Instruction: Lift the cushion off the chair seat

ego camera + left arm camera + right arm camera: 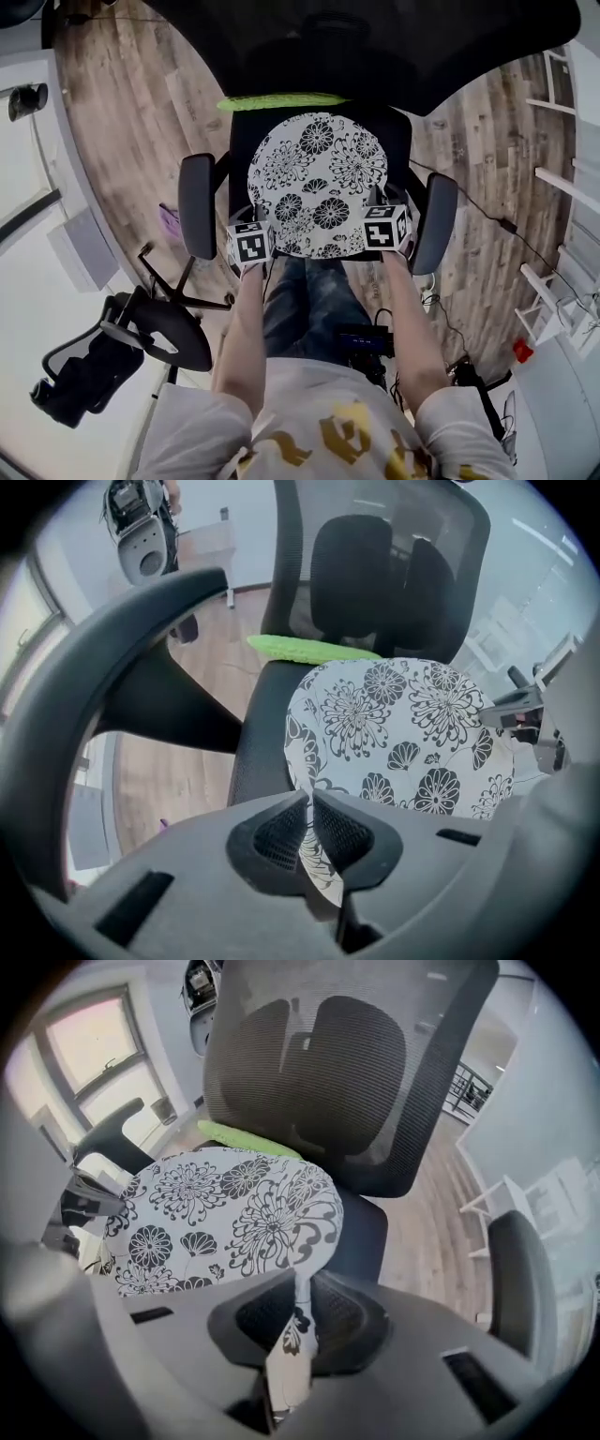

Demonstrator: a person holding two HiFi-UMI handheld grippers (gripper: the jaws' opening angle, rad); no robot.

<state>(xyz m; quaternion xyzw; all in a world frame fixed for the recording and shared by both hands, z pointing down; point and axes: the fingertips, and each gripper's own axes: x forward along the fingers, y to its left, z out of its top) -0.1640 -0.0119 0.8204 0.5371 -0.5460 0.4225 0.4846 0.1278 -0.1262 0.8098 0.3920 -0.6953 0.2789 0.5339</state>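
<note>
From the head view, we are holding the cushion (319,178) by its near edge, with the left gripper (251,246) at one corner and the right gripper (386,228) at the other. It is lying over the chair seat (240,155) between the armrests (197,206).

In the left gripper view, we are pinching a fold of the flowered fabric between nearly closed jaws (the cushion's front looks raised off the dark seat).

In the right gripper view, we are clamping the opposite edge the same way.

The grasp is made and the lift seems begun. We judge that carrying the cushion clear of the seat remains.
</note>
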